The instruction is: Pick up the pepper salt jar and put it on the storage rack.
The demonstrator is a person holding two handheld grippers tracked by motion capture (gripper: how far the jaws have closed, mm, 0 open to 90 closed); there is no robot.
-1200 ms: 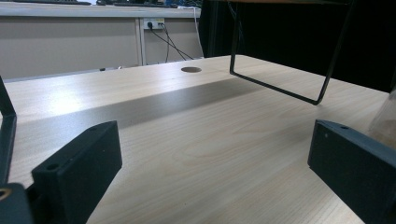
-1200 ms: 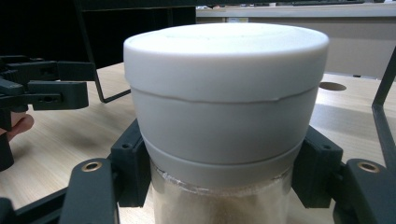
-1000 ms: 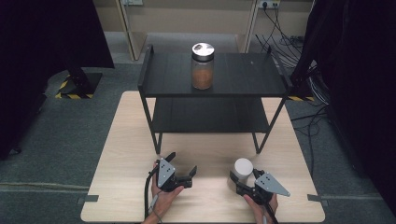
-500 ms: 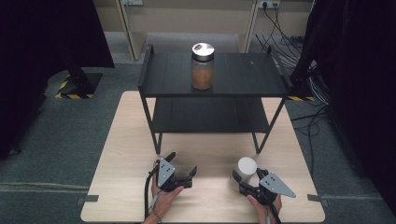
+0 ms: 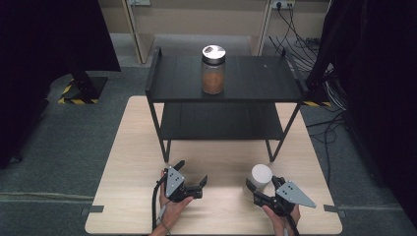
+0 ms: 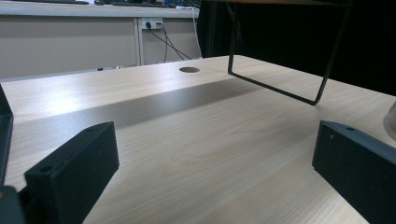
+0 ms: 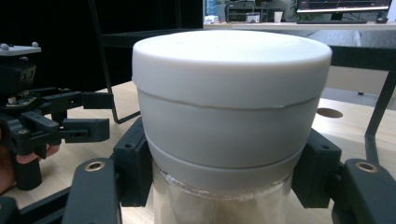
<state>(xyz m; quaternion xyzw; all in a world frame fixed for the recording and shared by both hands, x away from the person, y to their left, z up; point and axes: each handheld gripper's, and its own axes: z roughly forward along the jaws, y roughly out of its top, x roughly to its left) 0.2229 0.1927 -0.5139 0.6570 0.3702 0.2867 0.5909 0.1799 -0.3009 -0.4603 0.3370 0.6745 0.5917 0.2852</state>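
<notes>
High view first: the right gripper (image 5: 257, 192) sits at the near right of the pale wooden desk (image 5: 128, 147), clamped around a clear glass jar with a chunky white lid (image 5: 261, 175). Right gripper view backs that up, with both black jaws pressed against the jar's sides just under the lid, and what looks like pale grainy stuff inside the glass. The left gripper (image 5: 202, 184) is resting near the front middle of the desk, well apart from the jar, jaws spread wide with nothing between them. Left gripper view shows just bare wood grain between its jaws. Further back stands a black two-tier metal shelf rack (image 5: 162, 78) on thin wire legs. On its top shelf is a second glass jar with a shiny metal lid and brown contents (image 5: 213, 70), upright, roughly centred.
</notes>
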